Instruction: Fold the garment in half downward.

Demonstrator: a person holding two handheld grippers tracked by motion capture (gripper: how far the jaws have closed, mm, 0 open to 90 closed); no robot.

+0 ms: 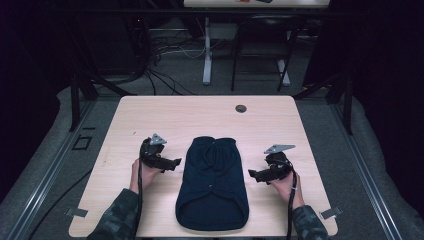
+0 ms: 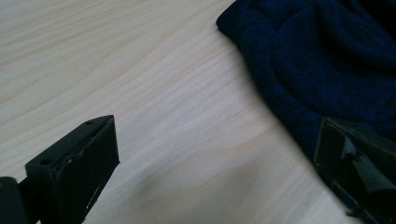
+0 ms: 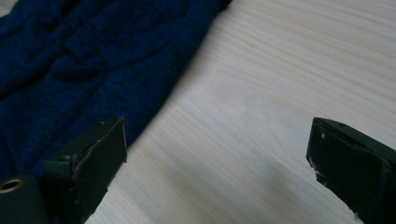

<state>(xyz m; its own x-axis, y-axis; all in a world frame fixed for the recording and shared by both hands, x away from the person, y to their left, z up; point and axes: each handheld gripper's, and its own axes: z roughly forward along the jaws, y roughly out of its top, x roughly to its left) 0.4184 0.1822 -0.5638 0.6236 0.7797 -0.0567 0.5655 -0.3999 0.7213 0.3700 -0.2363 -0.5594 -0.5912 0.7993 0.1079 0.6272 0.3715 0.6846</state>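
A pale wood-grain surface [image 1: 165, 115] with rounded corners stands on grey carpet [image 1: 380, 165]. A small round dark hole [image 1: 241, 108] sits near its 12 o'clock edge. Beyond, at 12 o'clock, a white table leg [image 1: 207, 50] and a dark chair frame [image 1: 260, 50] stand on the floor, with tangled black cables [image 1: 160, 55] at 11 o'clock. The room around is dark; metal rails [image 1: 45, 180] run along both sides.

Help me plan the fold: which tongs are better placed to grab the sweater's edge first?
Left, narrowly. The left tongs sit open right beside the dark blue sweater, one jaw already over its edge. The right tongs, also open, stand slightly farther off on the table.
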